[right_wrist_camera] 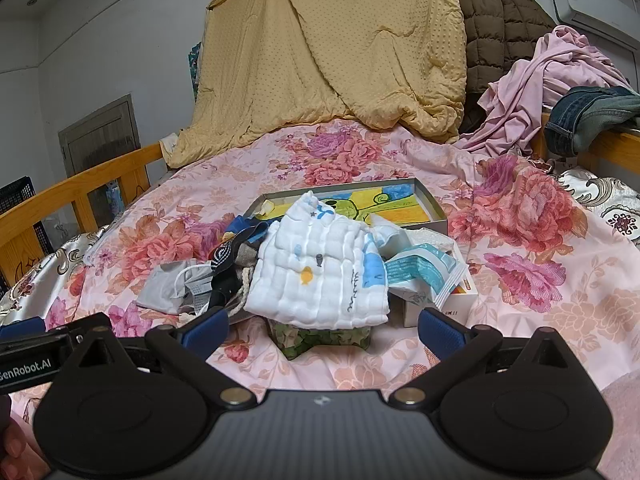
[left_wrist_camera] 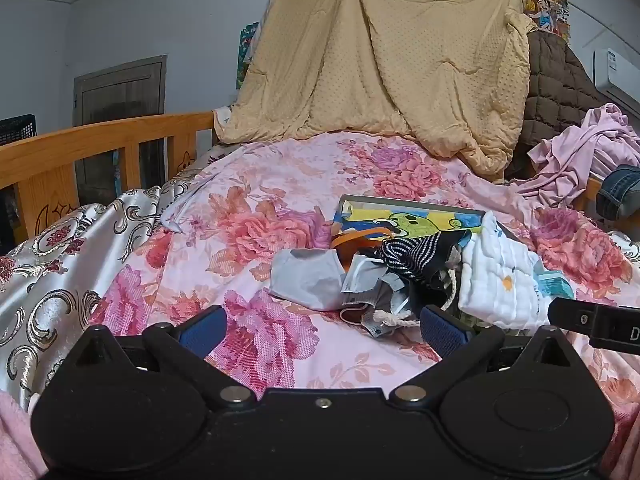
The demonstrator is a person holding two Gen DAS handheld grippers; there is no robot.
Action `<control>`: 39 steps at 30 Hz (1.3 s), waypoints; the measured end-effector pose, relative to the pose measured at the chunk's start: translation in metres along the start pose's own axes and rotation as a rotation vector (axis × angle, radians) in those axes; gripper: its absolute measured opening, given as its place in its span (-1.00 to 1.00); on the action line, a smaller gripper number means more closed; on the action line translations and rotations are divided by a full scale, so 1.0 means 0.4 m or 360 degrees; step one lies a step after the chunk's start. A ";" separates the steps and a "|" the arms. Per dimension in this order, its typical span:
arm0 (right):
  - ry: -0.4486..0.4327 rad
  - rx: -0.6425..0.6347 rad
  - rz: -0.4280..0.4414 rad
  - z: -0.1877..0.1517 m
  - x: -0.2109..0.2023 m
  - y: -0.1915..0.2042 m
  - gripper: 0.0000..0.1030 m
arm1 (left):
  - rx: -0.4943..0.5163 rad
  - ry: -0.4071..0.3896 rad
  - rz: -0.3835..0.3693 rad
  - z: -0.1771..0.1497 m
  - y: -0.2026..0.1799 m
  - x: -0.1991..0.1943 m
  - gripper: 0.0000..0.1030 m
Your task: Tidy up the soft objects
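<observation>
Both jaws stand fully open and empty as we hold the left gripper [left_wrist_camera: 322, 330] and right gripper [right_wrist_camera: 322, 330] before the pile, where the white quilted cloth [right_wrist_camera: 320, 270] lies beside the grey face masks [left_wrist_camera: 308, 280], so we judge that picking has not begun and the cloth comes next.

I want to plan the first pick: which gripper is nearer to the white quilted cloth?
Right. The right gripper faces the white quilted cloth directly; the left gripper sits to its left.
</observation>
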State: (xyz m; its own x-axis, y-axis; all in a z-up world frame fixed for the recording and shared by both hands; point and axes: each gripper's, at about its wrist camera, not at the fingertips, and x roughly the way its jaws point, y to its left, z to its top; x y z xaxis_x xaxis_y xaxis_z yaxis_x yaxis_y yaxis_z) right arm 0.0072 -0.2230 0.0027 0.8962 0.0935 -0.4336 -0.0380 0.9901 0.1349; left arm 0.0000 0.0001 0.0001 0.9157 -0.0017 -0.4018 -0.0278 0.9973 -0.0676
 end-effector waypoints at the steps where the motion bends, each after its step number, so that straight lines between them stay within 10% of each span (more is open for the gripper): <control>1: -0.0002 0.0001 0.0000 0.000 0.000 0.000 1.00 | 0.0000 0.0000 0.0001 0.000 0.000 0.000 0.99; 39: 0.0001 0.0011 0.0005 0.000 0.001 0.000 1.00 | -0.0007 -0.0006 -0.0056 -0.003 -0.011 -0.004 0.98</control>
State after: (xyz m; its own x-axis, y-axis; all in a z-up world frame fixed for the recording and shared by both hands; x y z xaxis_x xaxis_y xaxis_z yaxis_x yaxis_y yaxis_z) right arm 0.0077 -0.2229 0.0026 0.8958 0.0970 -0.4337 -0.0381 0.9891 0.1425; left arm -0.0019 -0.0043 0.0002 0.9178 -0.0363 -0.3954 0.0027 0.9963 -0.0853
